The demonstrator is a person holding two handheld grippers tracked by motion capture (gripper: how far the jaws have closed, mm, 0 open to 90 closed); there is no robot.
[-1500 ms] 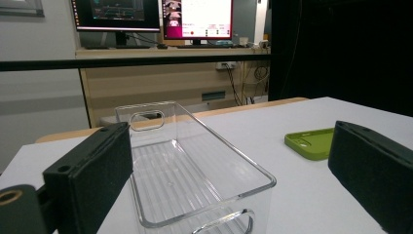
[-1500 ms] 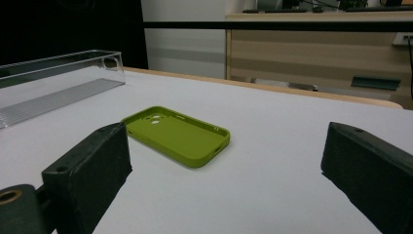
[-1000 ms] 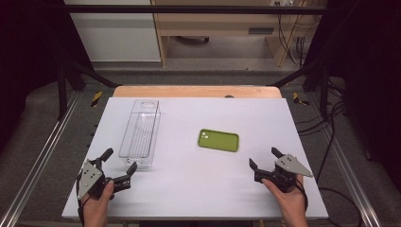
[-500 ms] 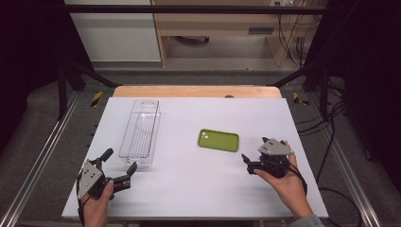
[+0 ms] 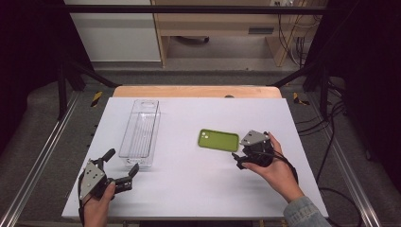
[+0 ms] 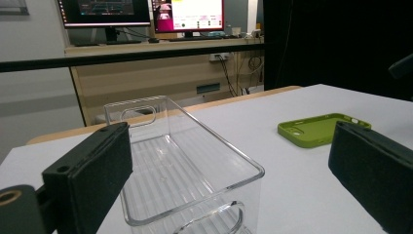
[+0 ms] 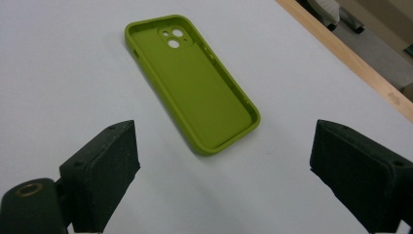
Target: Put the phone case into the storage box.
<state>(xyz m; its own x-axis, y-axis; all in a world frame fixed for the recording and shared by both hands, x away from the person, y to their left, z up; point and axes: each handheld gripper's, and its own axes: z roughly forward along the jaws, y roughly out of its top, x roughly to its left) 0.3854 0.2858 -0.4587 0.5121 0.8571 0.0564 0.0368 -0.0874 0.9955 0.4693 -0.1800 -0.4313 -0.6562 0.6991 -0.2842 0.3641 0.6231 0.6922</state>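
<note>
On the white tabletop point(image 5: 189, 189) a green phone case point(image 5: 218, 140) lies flat, open side up, camera cutouts at its left end in the high view. Right tongs point(image 5: 242, 156) sit just beside its right end, jaws spread wide and gripping nothing, the case lying ahead between them in the right gripper view. Left tongs point(image 5: 121, 169) hover low at the near left corner, jaws also wide apart and empty, just short of the clear plastic bin point(image 5: 140, 133), which stands left of the case.
</note>
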